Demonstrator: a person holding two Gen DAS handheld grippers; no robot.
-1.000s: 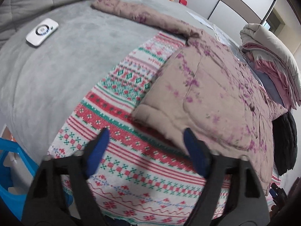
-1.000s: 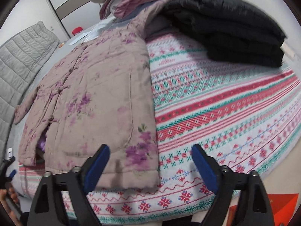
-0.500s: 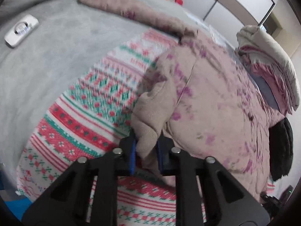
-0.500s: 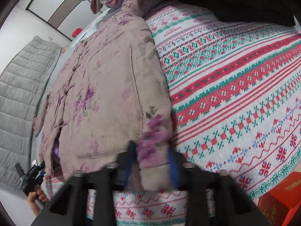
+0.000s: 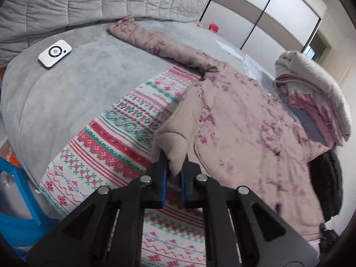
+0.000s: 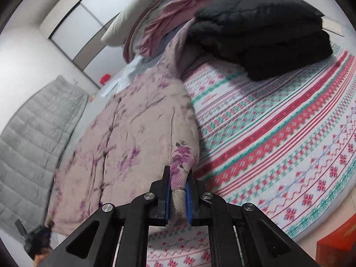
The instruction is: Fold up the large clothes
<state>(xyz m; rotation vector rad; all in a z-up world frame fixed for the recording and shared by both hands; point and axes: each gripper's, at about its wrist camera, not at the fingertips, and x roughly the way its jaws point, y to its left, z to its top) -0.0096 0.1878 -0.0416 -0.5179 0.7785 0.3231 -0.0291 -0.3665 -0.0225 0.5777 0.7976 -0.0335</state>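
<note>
A large pink padded jacket with purple flowers (image 5: 240, 122) lies spread on a patterned blanket (image 5: 115, 138) on the bed. My left gripper (image 5: 172, 173) is shut on one bottom hem corner and holds it raised off the blanket. My right gripper (image 6: 178, 197) is shut on the other hem corner, also lifted; the jacket (image 6: 133, 133) stretches away from it. One sleeve (image 5: 155, 42) lies out across the grey bed cover.
A white remote-like device (image 5: 55, 53) lies on the grey cover at far left. Folded pink and cream bedding (image 5: 316, 93) is piled at far right. A folded black coat (image 6: 262, 31) lies beyond the jacket. A blue stool (image 5: 15, 211) and a red box (image 6: 338, 244) stand beside the bed.
Both grippers closed from wide open onto the jacket's bottom hem corners, then lifted them off the blanket.
</note>
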